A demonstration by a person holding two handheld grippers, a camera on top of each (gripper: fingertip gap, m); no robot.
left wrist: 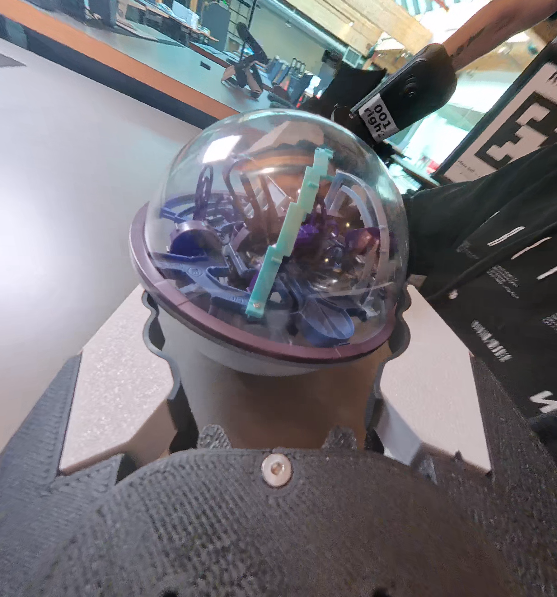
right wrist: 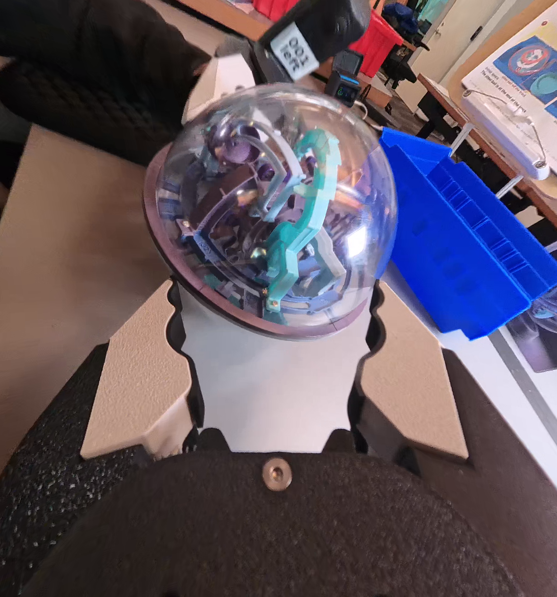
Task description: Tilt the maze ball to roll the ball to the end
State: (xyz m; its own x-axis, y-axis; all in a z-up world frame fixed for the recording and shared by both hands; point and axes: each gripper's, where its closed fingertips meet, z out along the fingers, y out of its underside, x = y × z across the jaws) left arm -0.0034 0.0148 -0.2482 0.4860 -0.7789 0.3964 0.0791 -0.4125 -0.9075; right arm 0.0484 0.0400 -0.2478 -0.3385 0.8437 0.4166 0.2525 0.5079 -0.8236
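Right now the maze ball (left wrist: pixel 267 232) is sitting high between both grippers, clear of the white table (left wrist: pixel 44 161), its purple equator ring (left wrist: pixel 180 303) tilting down toward the left wrist camera. Inside the clear shell a stepped teal track (left wrist: pixel 283 232) is climbing through blue and violet ramps, and in the right wrist view a small shiny steel ball (right wrist: pixel 257 252) is lying just beside the darker teal piece, low in the dome.

Both tools are clamping the sphere. The left gripper (left wrist: pixel 275 310) is standing wide, its wavy black pads (left wrist: pixel 151 310) pressing on the ball's lower flanks at either side. The right gripper (right wrist: pixel 272 297) is likewise spread around the same ball, its pads (right wrist: pixel 375 307) bearing on the shell just under the ring. Each view is also showing the other tool's black body behind the dome, with a gloved hand (left wrist: pixel 432 84) on it.

Off to the right, a blue plastic bin (right wrist: pixel 464 245) is lying tipped on the table, near the ball but not touching it; its contents cannot be made out. Beyond it a white clipboard with illustrated sheets (right wrist: pixel 523 106) is resting on a wooden bench. The table's far edge (left wrist: pixel 160 80) is running orange-trimmed along a workshop aisle, and open tabletop is stretching away on the left.
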